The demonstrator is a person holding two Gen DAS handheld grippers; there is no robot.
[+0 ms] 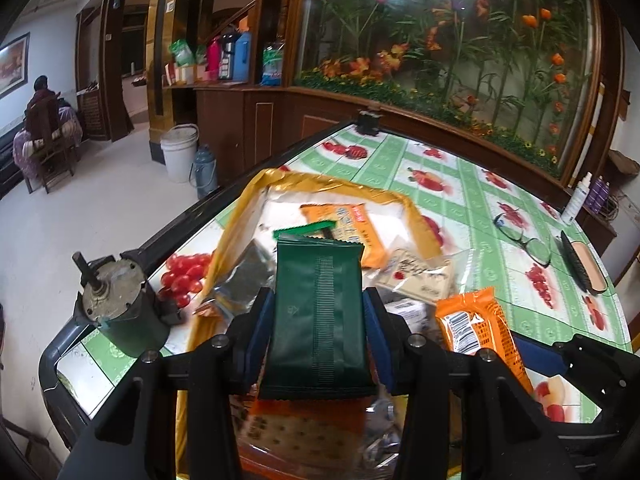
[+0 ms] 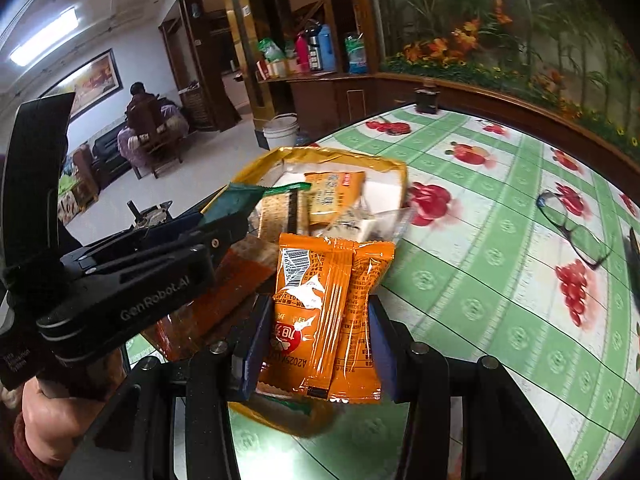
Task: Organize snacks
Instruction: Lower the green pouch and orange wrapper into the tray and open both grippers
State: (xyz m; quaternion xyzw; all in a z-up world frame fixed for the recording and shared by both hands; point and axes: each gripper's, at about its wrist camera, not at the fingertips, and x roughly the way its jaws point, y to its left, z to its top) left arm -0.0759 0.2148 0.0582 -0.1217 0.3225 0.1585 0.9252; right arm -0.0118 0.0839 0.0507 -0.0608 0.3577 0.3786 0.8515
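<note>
- Left gripper (image 1: 318, 316): fingers (image 1: 260, 320) clamped on a dark green snack packet (image 1: 318, 312), held lengthwise above the snack pile.
- Right gripper (image 2: 318, 336): fingers (image 2: 378, 344) clamped on an orange snack packet (image 2: 332, 312), barcode side up, held above the near rim of the tray.
- The gold-rimmed tray (image 1: 340, 184) rests on the desk (image 1: 480, 184) near its left edge. It holds a cracker pack (image 1: 296, 428), an orange biscuit packet (image 1: 352, 228) and a pale wrapped snack (image 1: 416, 276).
- A pair of glasses (image 1: 524, 236) and a brush (image 1: 580, 264) lie on the desk, well right of the tray.
- A metal motor (image 1: 120, 300) stands at the desk's left edge.
</note>
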